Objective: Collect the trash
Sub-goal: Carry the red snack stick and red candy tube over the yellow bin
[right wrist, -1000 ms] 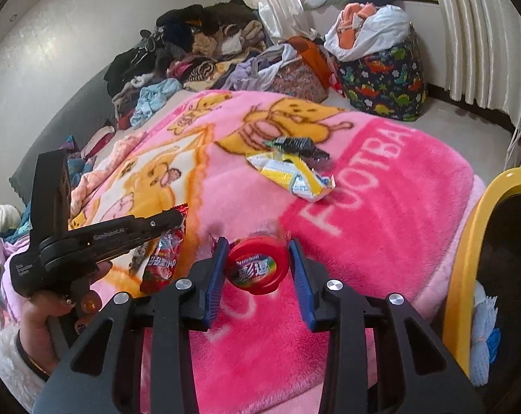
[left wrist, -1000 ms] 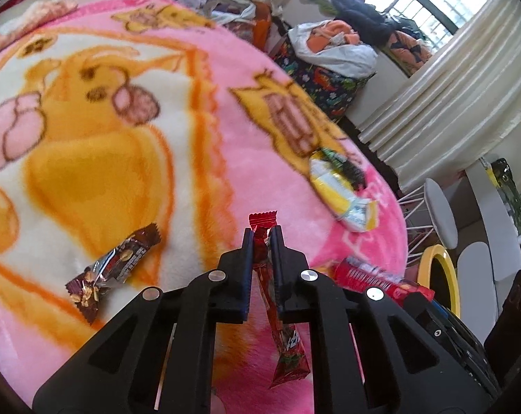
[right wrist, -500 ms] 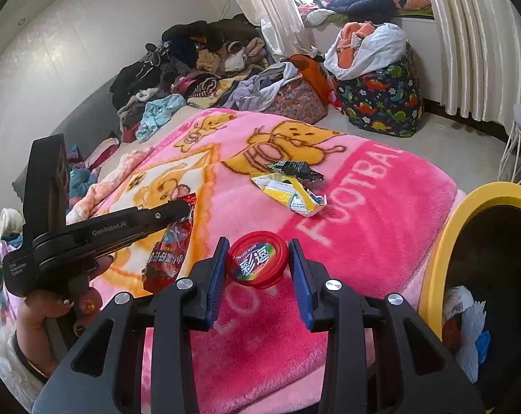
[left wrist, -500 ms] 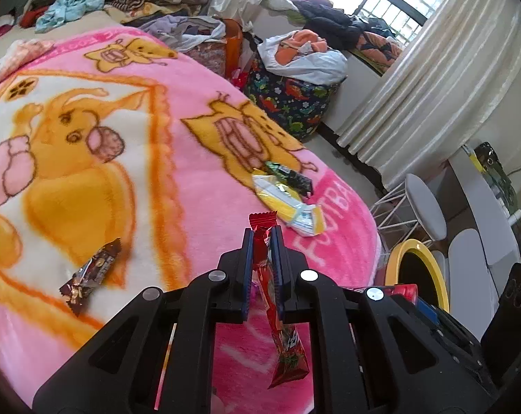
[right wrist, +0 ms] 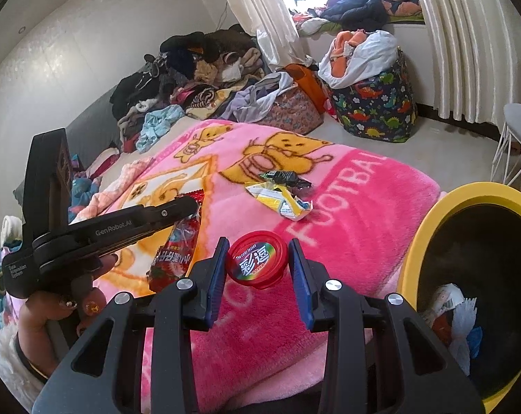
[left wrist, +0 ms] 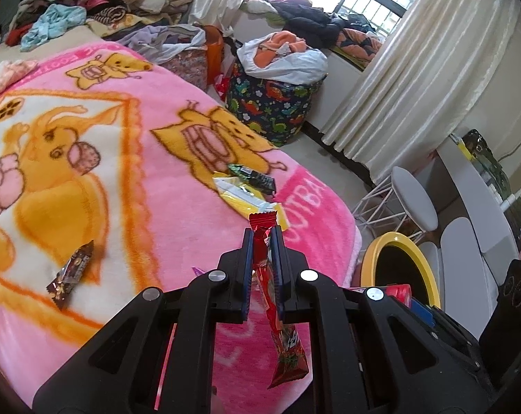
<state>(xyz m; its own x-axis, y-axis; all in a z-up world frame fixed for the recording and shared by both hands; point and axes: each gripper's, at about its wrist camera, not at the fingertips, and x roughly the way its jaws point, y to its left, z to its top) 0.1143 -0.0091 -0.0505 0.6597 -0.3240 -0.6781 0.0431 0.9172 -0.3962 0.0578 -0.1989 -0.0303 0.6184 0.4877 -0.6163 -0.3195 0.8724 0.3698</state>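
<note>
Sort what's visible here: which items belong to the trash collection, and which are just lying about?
Part of the job:
- long red snack wrapper, in the left hand-held gripper
- round red plastic lid, in the right hand-held gripper
- yellow-rimmed bin
- crumpled yellow wrapper, dark green wrapper, brown candy wrapper

Lying about:
- pink cartoon fleece blanket
- dinosaur-print fabric basket
- heaped clothes
- white stool

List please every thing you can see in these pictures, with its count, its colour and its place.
long foil snack wrapper: 1, red, hanging from left gripper
round plastic lid: 1, red, between right gripper pads
fleece blanket: 1, pink and orange, over bed
flat snack packet: 1, yellow-white, mid blanket
dark candy wrapper: 1, black-green, touching the packet
brown candy wrapper: 1, brown, blanket's near left
round bin: 1, yellow rim, beside bed
left gripper: 1, black, shut
right gripper: 1, black, gripping
</note>
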